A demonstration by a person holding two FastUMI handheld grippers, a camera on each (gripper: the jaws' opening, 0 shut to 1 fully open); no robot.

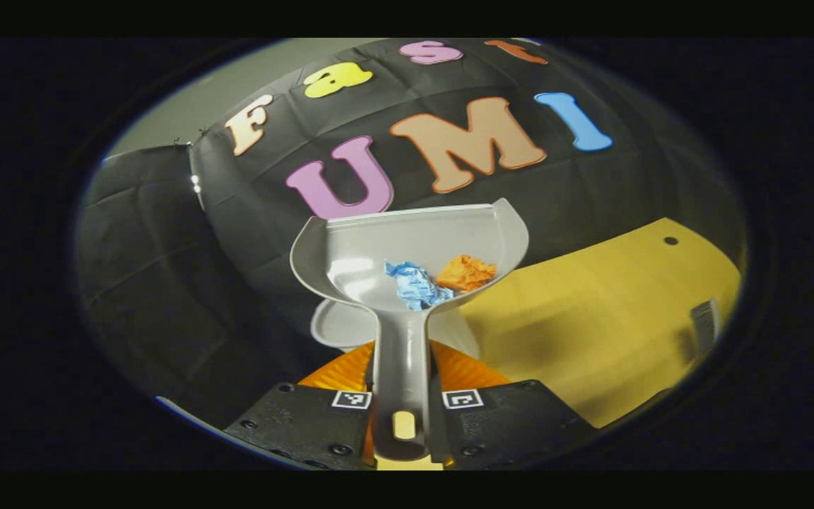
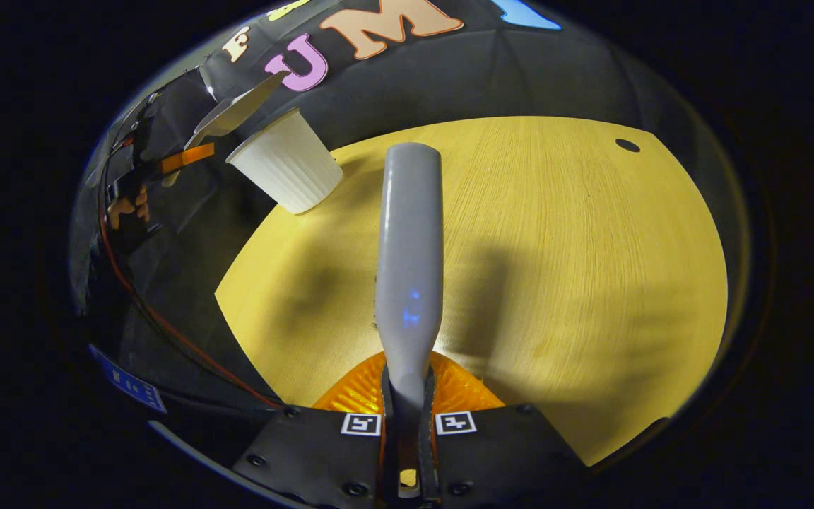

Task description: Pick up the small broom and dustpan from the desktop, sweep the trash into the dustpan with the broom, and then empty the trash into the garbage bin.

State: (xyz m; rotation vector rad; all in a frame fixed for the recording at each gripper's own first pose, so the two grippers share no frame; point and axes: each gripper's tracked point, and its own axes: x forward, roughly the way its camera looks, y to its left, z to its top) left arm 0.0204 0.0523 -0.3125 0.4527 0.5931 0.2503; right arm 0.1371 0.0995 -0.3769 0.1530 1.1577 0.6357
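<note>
In the left gripper view, the left gripper (image 1: 401, 413) is clamped on the straight handle of a grey plastic dustpan (image 1: 407, 254), one finger pressing on each side. The dustpan is held up in the air, its wide scoop facing the camera against the black cloth wall. Inside the scoop, near the handle, lie a crumpled blue paper ball (image 1: 413, 284) and a crumpled orange paper ball (image 1: 466, 273), touching each other. Under the scoop, a pale rounded rim is partly visible; what it belongs to cannot be told. The yellow wooden surface (image 1: 612, 318) lies lower and to the right.

In the right gripper view, the right gripper (image 2: 407, 424) is closed on the grey plastic handle of the small broom (image 2: 409, 254), which points forward above the yellow surface; its bristles cannot be seen. At the upper left, a white ribbed garbage bin (image 2: 287, 170) stands at the surface's edge. Just beside and above it is the raised dustpan, held by the other gripper and a hand (image 2: 128, 206).
</note>
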